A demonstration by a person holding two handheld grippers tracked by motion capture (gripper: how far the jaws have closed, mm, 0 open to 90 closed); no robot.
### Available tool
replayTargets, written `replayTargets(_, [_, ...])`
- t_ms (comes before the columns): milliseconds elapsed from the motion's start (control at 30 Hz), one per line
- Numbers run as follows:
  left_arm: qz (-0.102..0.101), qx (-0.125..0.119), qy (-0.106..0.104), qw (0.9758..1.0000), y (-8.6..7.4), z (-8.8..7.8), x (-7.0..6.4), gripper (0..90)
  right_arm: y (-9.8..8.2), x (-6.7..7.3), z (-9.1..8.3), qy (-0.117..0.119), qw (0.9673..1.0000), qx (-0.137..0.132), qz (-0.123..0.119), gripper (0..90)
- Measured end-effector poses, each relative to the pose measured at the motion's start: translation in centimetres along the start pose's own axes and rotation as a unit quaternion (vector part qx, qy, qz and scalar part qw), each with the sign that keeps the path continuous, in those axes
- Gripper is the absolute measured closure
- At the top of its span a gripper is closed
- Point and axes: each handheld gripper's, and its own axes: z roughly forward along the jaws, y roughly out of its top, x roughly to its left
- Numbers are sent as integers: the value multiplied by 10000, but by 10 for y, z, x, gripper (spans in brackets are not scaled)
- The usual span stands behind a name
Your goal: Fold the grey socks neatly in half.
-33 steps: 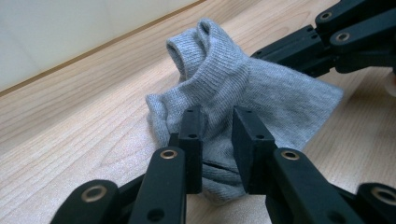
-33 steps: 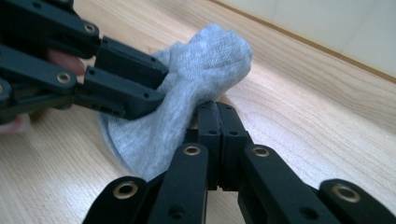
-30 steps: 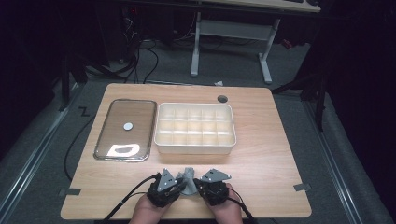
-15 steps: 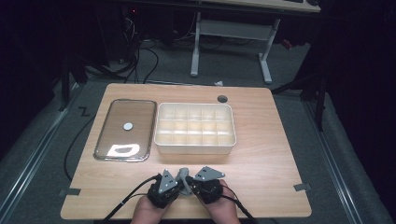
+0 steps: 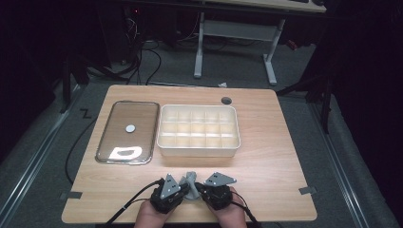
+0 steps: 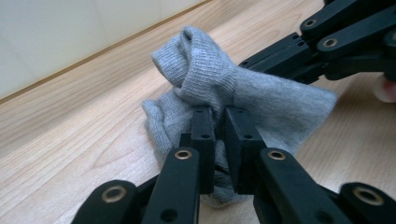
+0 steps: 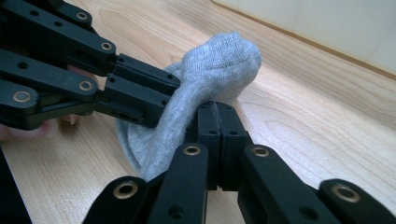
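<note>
Bunching up between two tools, the grey sock (image 6: 219, 93) sits at the lower middle of the high view, on the wooden table (image 5: 266, 156) just below the white compartment box (image 5: 198, 129). Its ribbed knit is soft and limp, so pinching it from both sides probably serves to fold or roll it. The left gripper (image 6: 220, 122) has just been closing and nips a fold; the right gripper (image 7: 218, 116) is clamped tight on fabric. At left lies a glossy lid (image 5: 127, 132).
</note>
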Motion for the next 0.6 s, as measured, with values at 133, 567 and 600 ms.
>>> replayTargets(133, [-72,-329,-47,9994,6,-14,3,787,-1,-1,-1,4,10000,10,40,900])
replayTargets(567, [-301,613,236,9974,-4,-17,23,855,-1,-2,-3,81,9999,-11,63,900])
replayTargets(600, [-280,630,225,9974,-3,-16,19,853,-2,-2,-4,88,9999,-7,84,900])
